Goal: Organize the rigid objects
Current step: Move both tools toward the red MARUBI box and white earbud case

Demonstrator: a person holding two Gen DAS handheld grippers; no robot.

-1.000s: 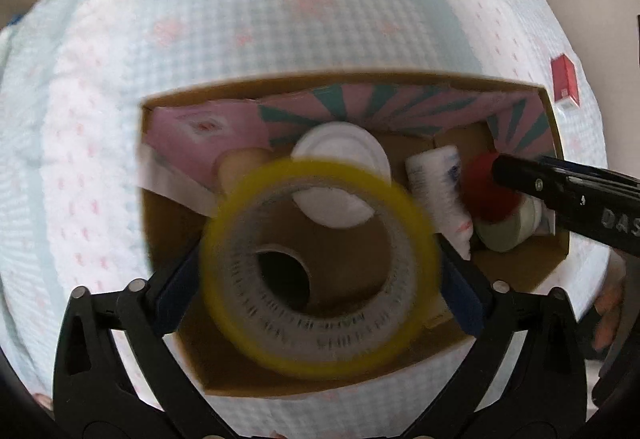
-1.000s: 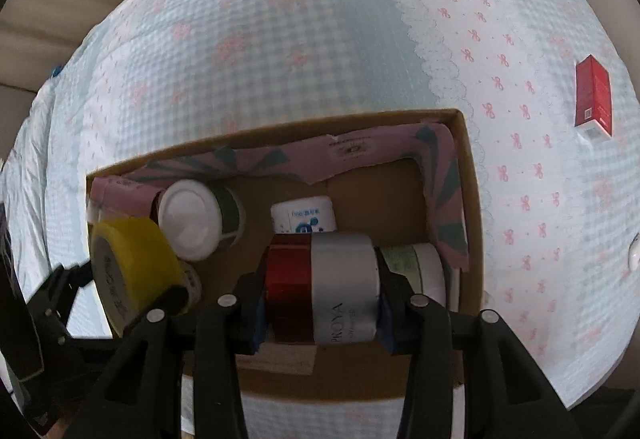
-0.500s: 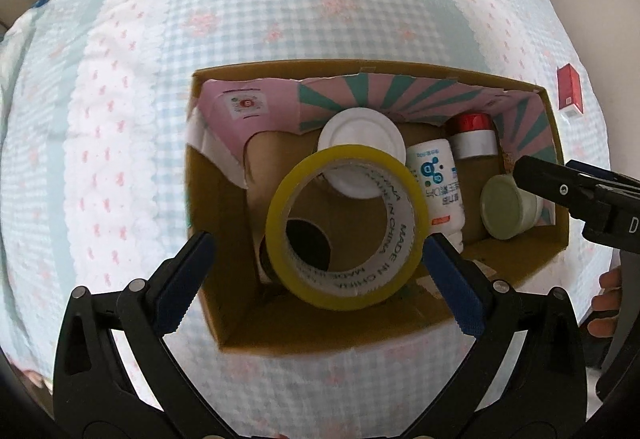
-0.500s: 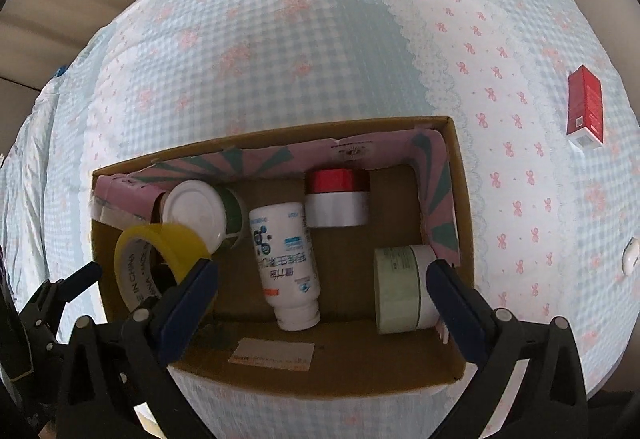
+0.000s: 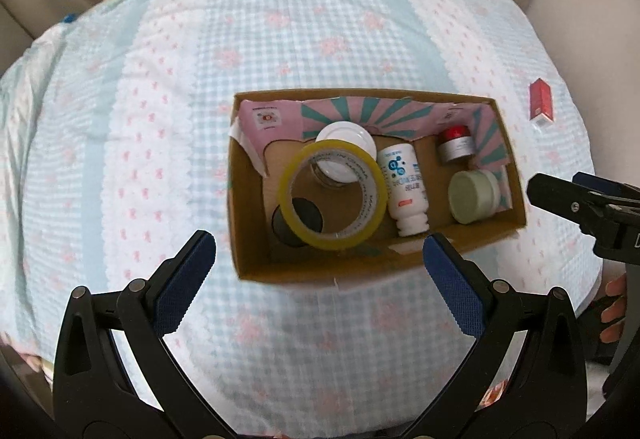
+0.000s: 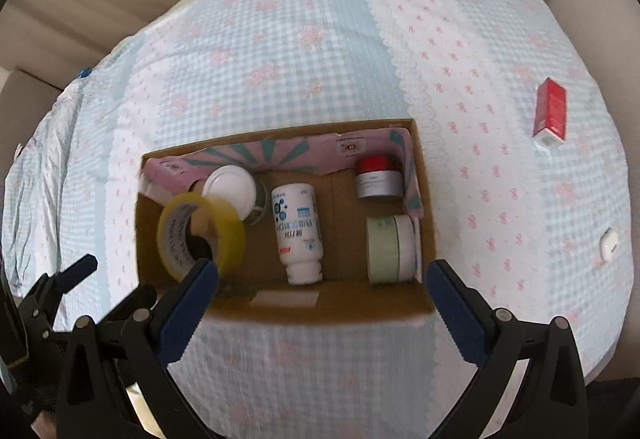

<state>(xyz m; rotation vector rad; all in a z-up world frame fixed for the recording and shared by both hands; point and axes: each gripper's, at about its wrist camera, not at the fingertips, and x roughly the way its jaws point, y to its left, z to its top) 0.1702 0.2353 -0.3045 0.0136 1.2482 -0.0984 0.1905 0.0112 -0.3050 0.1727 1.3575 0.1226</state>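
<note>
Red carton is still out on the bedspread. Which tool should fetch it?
Right, probably. The red carton lies beyond the cardboard box's right end, on the right tool's side. Both tools are open and empty, but the left tool faces the box's opposite end.

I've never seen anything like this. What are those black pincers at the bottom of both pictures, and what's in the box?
No robot here: a person holds a hand tool with two fingers in each hand. Each tool carries a wide-angle camera looking along its fingers, so you get one picture per hand. The left gripper and the right gripper are both open and hold nothing. They hover over a cardboard box on a checked bedspread. Inside are a roll of yellow tape, a white bottle lying down, a white-lidded jar, a red-capped jar and a green-lidded jar. A red carton lies outside.
</note>
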